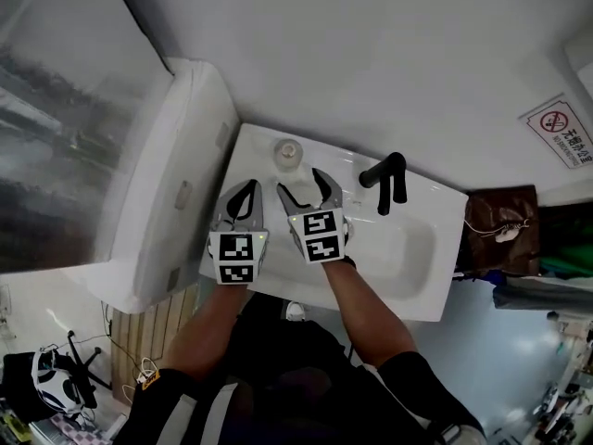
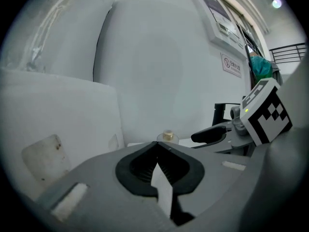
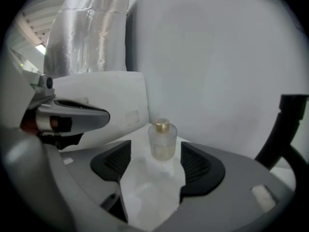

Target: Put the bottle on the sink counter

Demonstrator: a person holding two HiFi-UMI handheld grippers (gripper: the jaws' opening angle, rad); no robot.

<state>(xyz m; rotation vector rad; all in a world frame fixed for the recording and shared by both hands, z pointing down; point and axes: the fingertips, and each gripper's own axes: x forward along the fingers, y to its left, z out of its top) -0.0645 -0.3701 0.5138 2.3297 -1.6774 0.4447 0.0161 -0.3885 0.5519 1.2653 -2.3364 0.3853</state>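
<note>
"Head view, first entry?"
"One small clear glass bottle [image 1: 288,153] with a gold cap. It stands upright on the white sink counter [image 1: 341,163], at the back left corner by the wall."
"Fixtures?"
"One black faucet [image 1: 387,182], on the same back rim and well to the right of the bottle. The basin lies in front of it."
"Right gripper?"
"Right gripper [image 1: 299,180]: jaws apart, one to each side of the bottle. In the right gripper view both pads stand clear of the glass and nothing is clamped."
"Left gripper?"
"Left gripper [image 1: 248,189]: jaws together, tips meeting, nothing between them. It sits just left of the right gripper, over the counter's left edge. Its own view shows the bottle's cap beyond the tips."
"Wall?"
"One no-smoking sign [image 1: 561,130], far right."
</note>
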